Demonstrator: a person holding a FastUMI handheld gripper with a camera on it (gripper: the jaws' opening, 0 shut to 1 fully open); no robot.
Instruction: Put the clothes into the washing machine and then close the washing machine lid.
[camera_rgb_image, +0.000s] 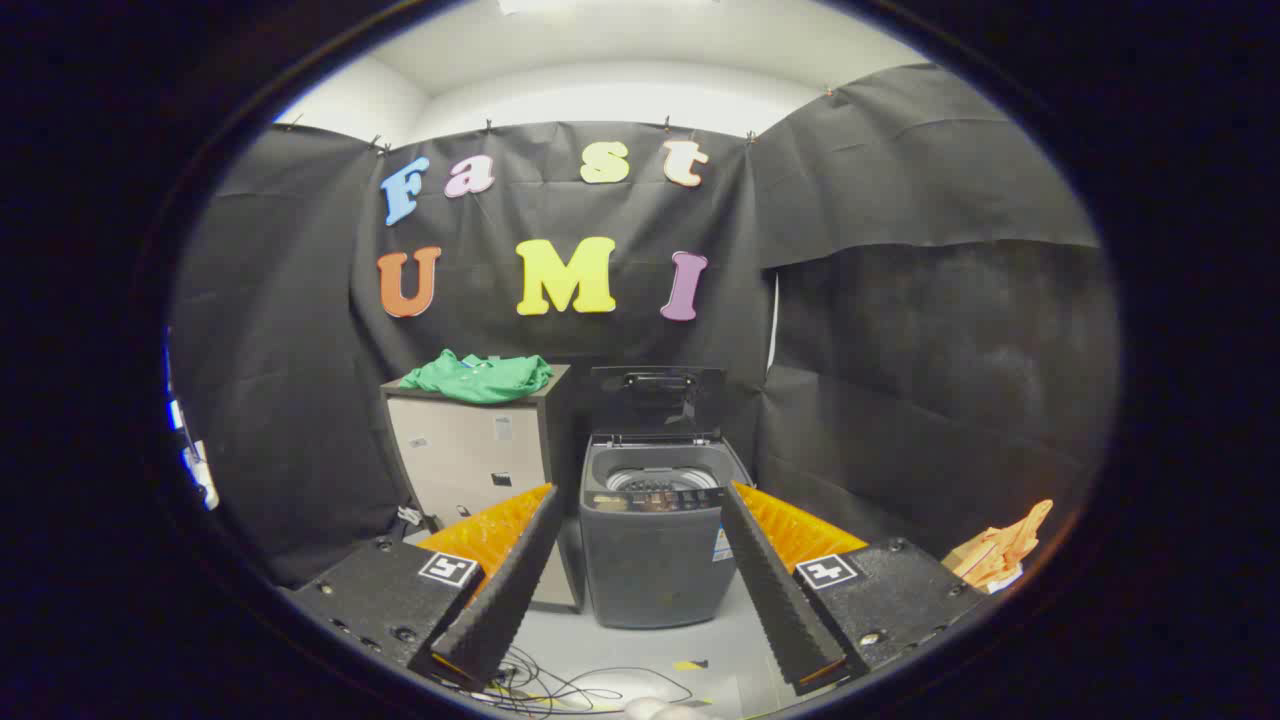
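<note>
Black-draped booth walls stood behind a dark grey top-loading washing machine, lid raised, beyond the wide-open, empty tongs, with crumpled green clothes atop a beige cabinet beyond the left finger.

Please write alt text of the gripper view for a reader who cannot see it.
The open gripper points at a grey washing machine with its lid raised, beyond the fingers. A green garment lies on a cabinet beside the machine, and cables lie on the floor.
</note>
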